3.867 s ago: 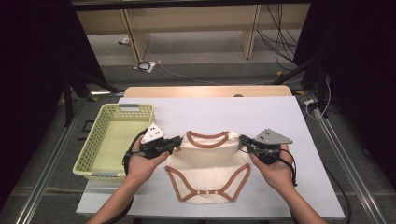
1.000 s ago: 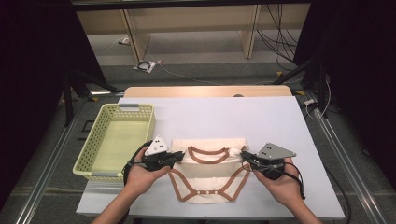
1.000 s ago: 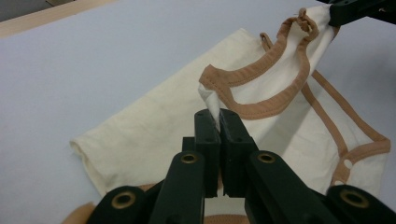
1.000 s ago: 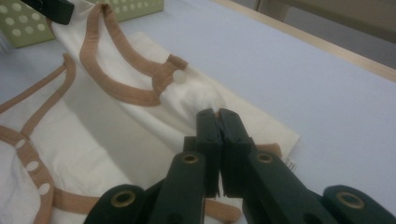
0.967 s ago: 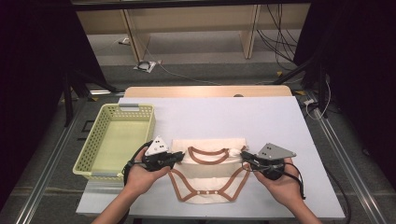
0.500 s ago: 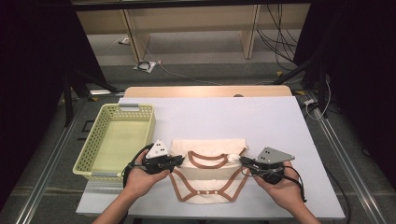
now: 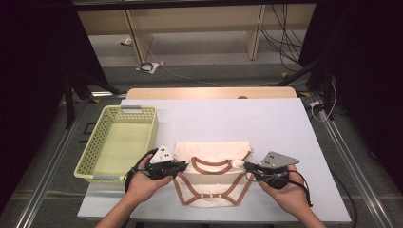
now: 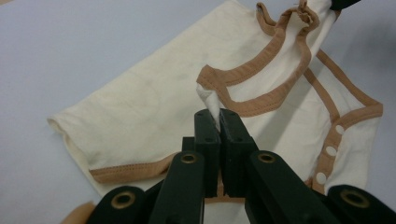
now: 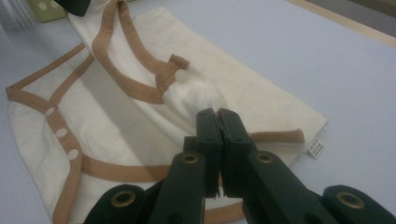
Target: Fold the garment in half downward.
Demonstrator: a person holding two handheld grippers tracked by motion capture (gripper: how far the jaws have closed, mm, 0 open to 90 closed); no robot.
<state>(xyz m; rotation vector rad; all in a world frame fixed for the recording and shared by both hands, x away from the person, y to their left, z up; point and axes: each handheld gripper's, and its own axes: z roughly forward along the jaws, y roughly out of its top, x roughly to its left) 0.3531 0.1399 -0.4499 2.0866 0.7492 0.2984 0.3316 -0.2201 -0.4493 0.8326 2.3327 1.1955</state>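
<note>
High view, both black claws (image 7: 183, 166) (image 7: 247, 166) pinching soft cream bodysuit (image 7: 212, 183) — tan-trimmed, folded.

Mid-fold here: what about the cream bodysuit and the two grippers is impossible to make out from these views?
- Cream bodysuit with brown trim: its lower layers, covered by the folded-over top, high view.
- White label: print too small, right gripper view.
- Left gripper, right gripper: how much cloth is pinched, hidden between the shut jaws.

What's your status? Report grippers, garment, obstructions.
Left gripper and right gripper shut on bodysuit shoulders. Bodysuit half folded on table. Basket alongside, nothing obstructing.
</note>
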